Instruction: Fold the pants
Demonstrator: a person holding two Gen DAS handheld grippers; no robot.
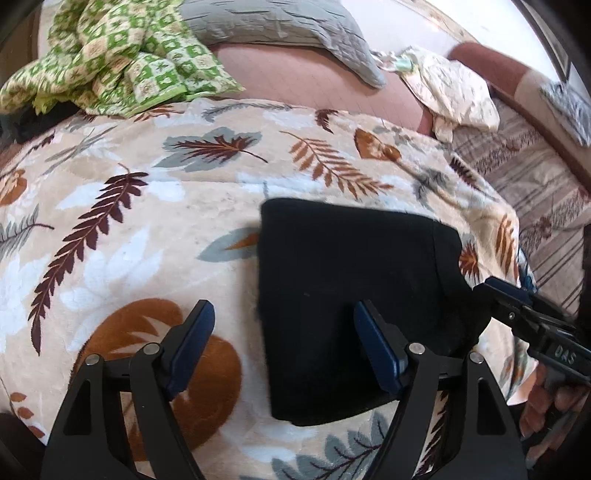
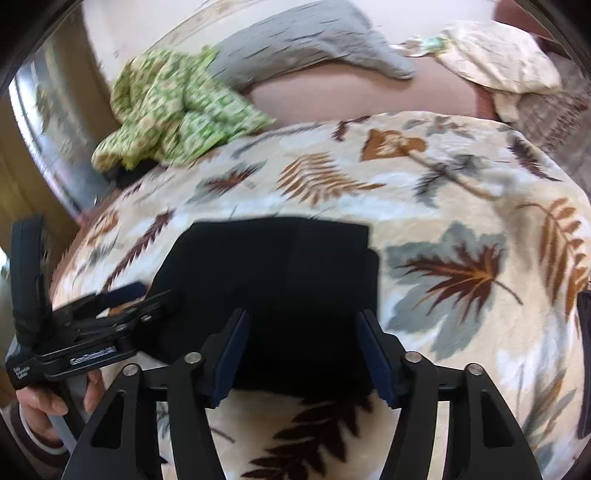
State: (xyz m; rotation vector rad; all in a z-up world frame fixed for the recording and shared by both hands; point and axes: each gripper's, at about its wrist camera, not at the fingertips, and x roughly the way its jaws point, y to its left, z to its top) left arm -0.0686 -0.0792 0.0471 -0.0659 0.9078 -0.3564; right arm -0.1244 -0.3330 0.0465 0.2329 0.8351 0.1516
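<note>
Bed [image 1: 303,74]: pink sheet is seen bare at the far end; the near part is covered by the blanket.

Blanket [image 1: 155,206]: cream plush, printed with brown, rust and grey leaves; spread flat.

Grey quilt [image 1: 273,26]: laid at the bed's far end, just beside the green cloth.

Green cloth [image 1: 110,55]: checked, crumpled, at the blanket's far left edge.

Pale cloth [image 1: 458,92]: bunched at the far right.

Pants [image 1: 354,288]: black, folded into a compact rectangle; laid flat on the blanket, near its front edge.

Left gripper [image 1: 284,314]: jaws are held wide apart, nothing is clamped; the left finger is seen over the blanket, the right finger over the pants' left part.

Right gripper [image 2: 301,325]: jaws are likewise parted and empty; both fingers are framed against the pants' near edge; contact cannot be told, the view being blurred.

Hand [image 2: 44,402]: seen wrapped round the left gripper's handle.
</note>
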